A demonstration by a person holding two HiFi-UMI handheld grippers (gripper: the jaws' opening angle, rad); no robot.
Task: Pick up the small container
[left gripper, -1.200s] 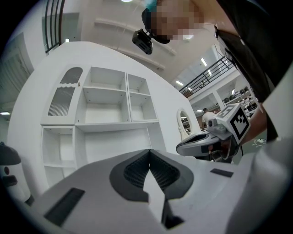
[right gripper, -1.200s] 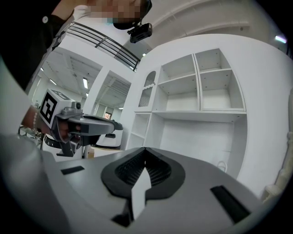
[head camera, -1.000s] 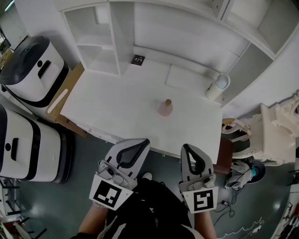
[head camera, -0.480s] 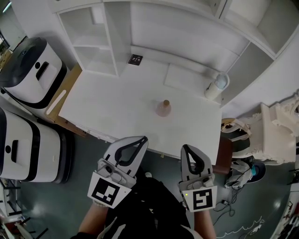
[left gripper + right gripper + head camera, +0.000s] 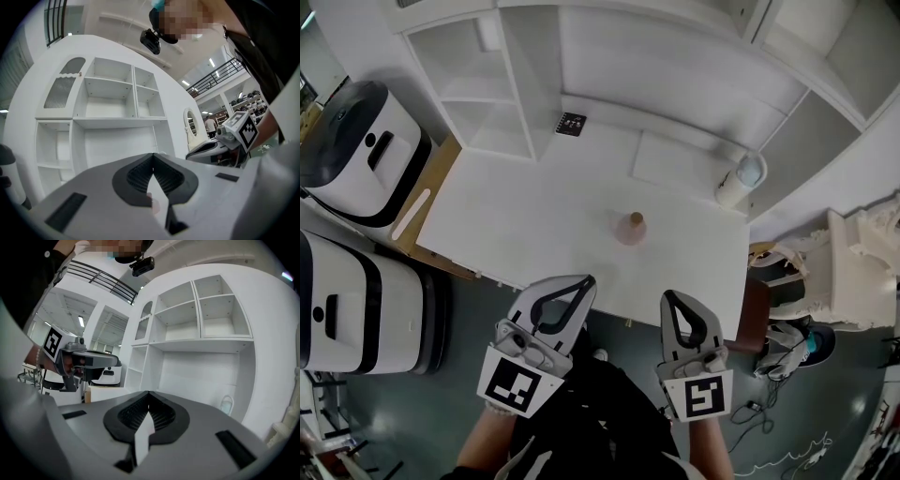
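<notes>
Though they're empty, left claw (image 5: 581, 280) and right claw (image 5: 668, 296) are closed.

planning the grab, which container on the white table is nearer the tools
The small pink container with the tan cap, mid-table; the taller white cylinder with the pale blue top stands at the far right corner.

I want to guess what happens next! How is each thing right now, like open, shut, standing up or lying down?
small container, standing upright on the table, not held.
left gripper, shut, empty, short of the table's near edge.
right gripper, shut, empty, also short of the table.
white canister, upright at the table's far right corner.
black marker card, lying flat at the back of the table.
</notes>
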